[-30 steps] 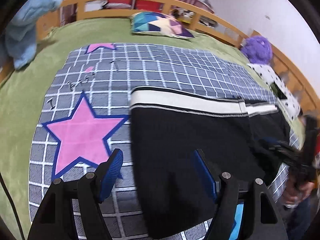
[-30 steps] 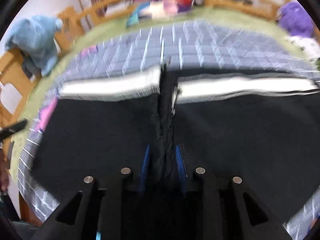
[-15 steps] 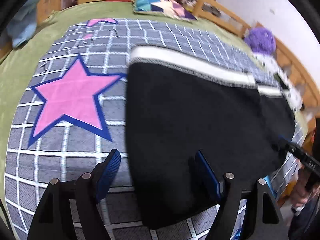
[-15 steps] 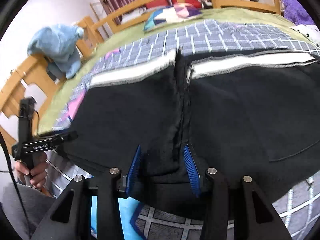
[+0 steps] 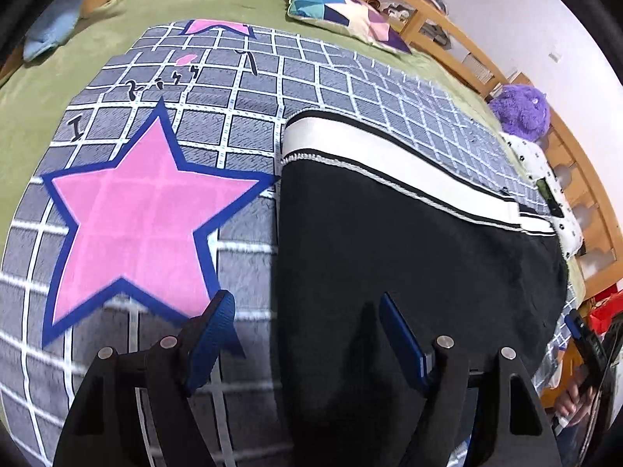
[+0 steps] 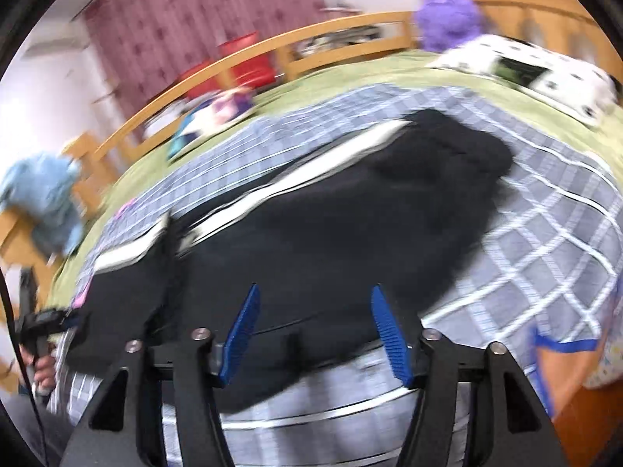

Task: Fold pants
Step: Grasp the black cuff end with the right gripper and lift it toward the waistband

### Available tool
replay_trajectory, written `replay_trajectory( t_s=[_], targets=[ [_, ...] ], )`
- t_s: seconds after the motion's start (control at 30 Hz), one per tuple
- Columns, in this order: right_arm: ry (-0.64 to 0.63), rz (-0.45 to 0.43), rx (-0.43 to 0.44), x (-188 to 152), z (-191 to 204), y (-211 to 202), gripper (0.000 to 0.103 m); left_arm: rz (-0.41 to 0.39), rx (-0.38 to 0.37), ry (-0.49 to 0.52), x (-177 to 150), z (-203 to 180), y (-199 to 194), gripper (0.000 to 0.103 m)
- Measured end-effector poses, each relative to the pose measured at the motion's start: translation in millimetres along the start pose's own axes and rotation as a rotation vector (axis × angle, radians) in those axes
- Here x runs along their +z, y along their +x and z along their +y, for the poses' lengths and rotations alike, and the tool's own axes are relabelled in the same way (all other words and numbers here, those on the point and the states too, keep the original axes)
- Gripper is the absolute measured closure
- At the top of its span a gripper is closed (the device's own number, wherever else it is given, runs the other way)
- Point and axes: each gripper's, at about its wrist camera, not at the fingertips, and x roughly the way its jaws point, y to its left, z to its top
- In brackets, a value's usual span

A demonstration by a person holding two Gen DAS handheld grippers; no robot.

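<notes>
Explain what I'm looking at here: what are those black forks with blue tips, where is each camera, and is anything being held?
These are two hand-held grippers, one in each of a person's hands, each with a camera looking along its blue-padded jaws. The left wrist view shows the left gripper open over the side edge of the black pants with a white waistband stripe, one pad above the grey checked blanket with a pink star. The blurred right wrist view shows the right gripper, jaws opening, above the same pants, pads clear of the cloth. Nothing is held. A purple plush toy sits near the wooden bed rail.
</notes>
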Motion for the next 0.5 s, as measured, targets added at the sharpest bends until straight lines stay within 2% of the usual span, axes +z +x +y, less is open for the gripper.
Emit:
replay_trajectory(
  t_s=[0.1,0.23,0.4,0.43,0.47,0.5],
  targets=[
    [0.064,0.018,-0.054,8,-34,17,0.037,-0.019,0.011,0.031,1,-1,6,0.029],
    [0.148,0.042,-0.083,15,-71,47,0.037,-0.031,0.007,0.061,16,-6,16,0.029],
    [0.224,0.027,-0.044,44,-95,73,0.034,-0.039,-0.055,0.04,33,-5,26,0.031],
    [0.242,0.03,-0.03,49,-99,78,0.031,-0.043,-0.065,0.037,35,-5,27,0.036],
    [0.274,0.041,-0.005,55,-105,87,0.025,-0.044,-0.069,0.034,36,-5,29,0.046],
    [0.296,0.048,0.013,61,-109,95,0.024,-0.04,-0.082,0.028,38,-6,31,0.059]
  ],
)
